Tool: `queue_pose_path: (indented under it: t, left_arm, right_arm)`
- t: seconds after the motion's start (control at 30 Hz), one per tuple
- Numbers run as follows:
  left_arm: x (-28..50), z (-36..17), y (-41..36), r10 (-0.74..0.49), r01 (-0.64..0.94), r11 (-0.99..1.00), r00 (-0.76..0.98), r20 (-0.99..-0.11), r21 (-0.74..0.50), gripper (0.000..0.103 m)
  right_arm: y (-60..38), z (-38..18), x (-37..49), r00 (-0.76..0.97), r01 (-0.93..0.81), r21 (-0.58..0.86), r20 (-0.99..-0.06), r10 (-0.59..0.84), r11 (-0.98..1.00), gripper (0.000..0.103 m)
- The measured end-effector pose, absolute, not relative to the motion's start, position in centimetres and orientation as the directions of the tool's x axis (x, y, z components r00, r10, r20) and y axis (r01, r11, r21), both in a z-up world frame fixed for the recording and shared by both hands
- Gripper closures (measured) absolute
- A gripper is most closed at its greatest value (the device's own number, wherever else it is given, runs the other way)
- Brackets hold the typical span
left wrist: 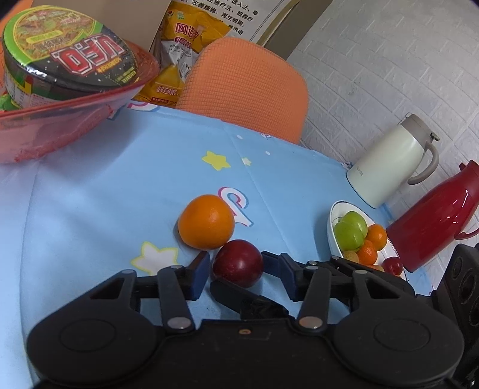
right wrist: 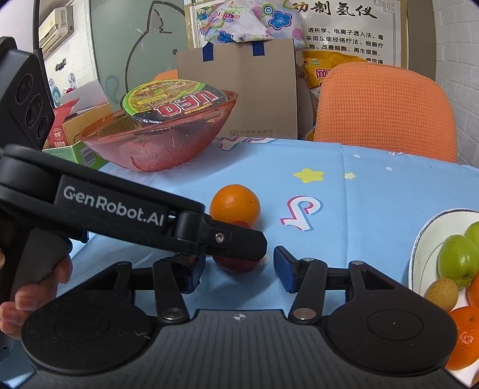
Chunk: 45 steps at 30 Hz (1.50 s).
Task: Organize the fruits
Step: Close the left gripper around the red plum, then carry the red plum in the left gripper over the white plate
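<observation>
Dark red plum [left wrist: 238,262] sits between the wide-open fingers of the left gripper [left wrist: 236,264], touching the orange [left wrist: 206,222]. Right gripper [right wrist: 239,266] open, empty.

Home dining corner showing, blue star-print tablecloth [left wrist: 104,185] covering the table, orange chair [right wrist: 386,110] sitting upper right, thermos jugs [left wrist: 386,161] standing at right, instant noodle tub [right wrist: 173,100] resting in a red bowl [right wrist: 161,143] upper left, air conditioner [right wrist: 57,27] hanging top left.

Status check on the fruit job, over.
Left hand-held gripper open, straddling red plum on the tablecloth. Right hand-held gripper open, empty, just behind. Orange touching the plum's far side. Plate to the right.
</observation>
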<state>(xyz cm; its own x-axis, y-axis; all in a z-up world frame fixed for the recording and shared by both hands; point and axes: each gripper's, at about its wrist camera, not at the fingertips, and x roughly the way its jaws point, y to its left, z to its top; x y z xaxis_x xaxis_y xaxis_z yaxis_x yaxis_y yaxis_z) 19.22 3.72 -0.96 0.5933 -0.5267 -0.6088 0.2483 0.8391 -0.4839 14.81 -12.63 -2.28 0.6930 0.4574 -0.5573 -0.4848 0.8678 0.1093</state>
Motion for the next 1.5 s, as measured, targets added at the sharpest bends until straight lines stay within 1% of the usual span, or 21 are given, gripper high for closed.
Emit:
queue_pose_path:
  t: [0.17,0.4,0.7,1.07,1.5]
  left_arm:
    - [19.3,-1.1,3.5,-0.507,0.243,0.853,0.601,-0.618,-0.463,0.033]
    - [18.5,-0.8,2.9,-0.511,0.265,0.853,0.599,-0.617,-0.450,0.031]
    - [16.7,0.9,0.5,-0.524,0.331,0.851,0.601,-0.604,-0.408,0.031]
    - [14.8,2.9,-4.3,-0.555,0.433,0.831,0.594,-0.582,-0.350,0.031]
    - [14.1,3.9,-11.5,-0.627,0.562,0.765,0.540,-0.562,-0.314,0.031]
  right_arm:
    - [-12.5,-2.4,14.8,0.689,-0.488,0.116,-0.557,0.464,0.865,0.035]
    - [-12.9,-2.0,13.8,0.706,-0.462,0.116,-0.552,0.444,0.879,0.036]
    - [-15.1,-1.1,11.3,0.752,-0.415,0.135,-0.505,0.423,0.900,0.036]
    - [-18.7,0.2,8.8,0.813,-0.348,0.142,-0.445,0.374,0.927,0.036]
    - [-24.8,0.8,6.6,0.878,-0.222,0.149,-0.400,0.264,0.963,0.036]
